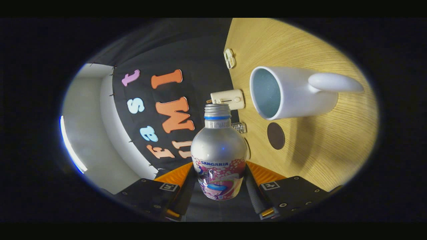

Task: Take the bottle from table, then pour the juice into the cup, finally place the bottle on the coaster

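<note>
You've got the bottle (219,150) clamped between the gripper (218,186) fingers, both pressing on its lower body, one finger (186,190) on one side, the other on the opposite side. The bottle is silver metal with a printed band around its lower part and a blue ring under the threaded neck. No cap on it; the mouth is open. The neck points ahead, away from the fingers.

The whole view is rolled sideways: the table (317,153) stands like a wall on one side, the booth's black cloth on the other. So your bottle is tipped over relative to the table, lying roughly parallel to the tabletop rather than upright on it. It's off the table, touching nothing but the fingers.

The cup (293,93) is a white mug, pale blue inside, handle sticking out toward you. It stands on the table, beyond the bottle's mouth and to the table side. Its opening faces the cloth side. The bottle's mouth is near the cup's rim but apart from it, not over the opening as far as you can tell. Can't tell if any juice is in the cup.

The coaster (276,135) is a dark round disc flat on the table, just beside the cup's base, between cup and bottle shoulder. Nothing on it.

Further off: a beige box (230,99) with a slider at the table's edge, just past the bottle mouth. A small clear thing (240,127) sits beside the bottle neck. A white clip (229,58) lies further along the table.
</note>
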